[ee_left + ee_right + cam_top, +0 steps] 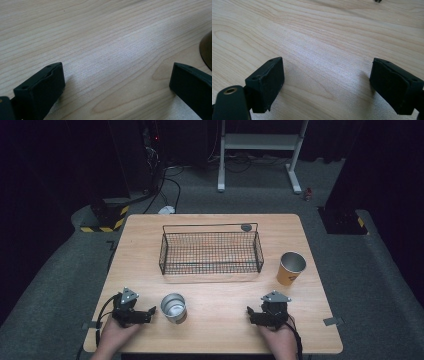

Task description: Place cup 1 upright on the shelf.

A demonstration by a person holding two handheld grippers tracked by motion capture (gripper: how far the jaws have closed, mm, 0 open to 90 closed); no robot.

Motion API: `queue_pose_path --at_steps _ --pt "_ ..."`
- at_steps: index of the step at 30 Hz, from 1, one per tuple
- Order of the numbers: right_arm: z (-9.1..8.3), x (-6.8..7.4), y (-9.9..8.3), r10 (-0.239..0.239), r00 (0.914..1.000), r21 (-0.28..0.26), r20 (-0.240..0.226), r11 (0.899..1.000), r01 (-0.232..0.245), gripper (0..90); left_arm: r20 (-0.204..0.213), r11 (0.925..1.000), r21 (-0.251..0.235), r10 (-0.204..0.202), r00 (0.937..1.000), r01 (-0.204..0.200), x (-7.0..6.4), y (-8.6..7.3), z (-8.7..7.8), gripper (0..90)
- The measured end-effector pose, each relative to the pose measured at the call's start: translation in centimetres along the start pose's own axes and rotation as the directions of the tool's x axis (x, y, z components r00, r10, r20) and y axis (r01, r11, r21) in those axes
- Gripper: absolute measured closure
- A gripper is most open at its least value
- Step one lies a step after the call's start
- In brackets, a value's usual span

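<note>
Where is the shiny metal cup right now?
In the high view, the shiny silver metal cup stands near the wooden table's front edge, beside the left gripper, in front of the black wire basket.

Upright steel cup (pixel 173 308) (near table edge)

No text, label, brand or number can be read anywhere. The orange paper cup (pixel 290 268) bears a pale mark too blurred to make out

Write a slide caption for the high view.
Both open grippers, left and right, rest on the table near a metal cup, paper cup and wire basket.
</note>
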State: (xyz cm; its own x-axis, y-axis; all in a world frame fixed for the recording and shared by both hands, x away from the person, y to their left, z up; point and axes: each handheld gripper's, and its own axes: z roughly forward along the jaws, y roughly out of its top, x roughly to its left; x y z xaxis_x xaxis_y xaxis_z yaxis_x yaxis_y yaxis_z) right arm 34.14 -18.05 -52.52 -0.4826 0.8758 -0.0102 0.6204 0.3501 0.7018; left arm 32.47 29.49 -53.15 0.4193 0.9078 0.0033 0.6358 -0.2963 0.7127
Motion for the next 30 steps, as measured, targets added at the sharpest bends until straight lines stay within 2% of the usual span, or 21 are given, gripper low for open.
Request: queue_pose_path --at_steps 30 --pt "-0.07 -0.16 0.15 -0.002 1.0 0.001 0.001 1.0 0.002 12.5 0.0 1.0 0.0 -0.002 1.0 0.002 0.03 -0.05 -0.05 0.3"
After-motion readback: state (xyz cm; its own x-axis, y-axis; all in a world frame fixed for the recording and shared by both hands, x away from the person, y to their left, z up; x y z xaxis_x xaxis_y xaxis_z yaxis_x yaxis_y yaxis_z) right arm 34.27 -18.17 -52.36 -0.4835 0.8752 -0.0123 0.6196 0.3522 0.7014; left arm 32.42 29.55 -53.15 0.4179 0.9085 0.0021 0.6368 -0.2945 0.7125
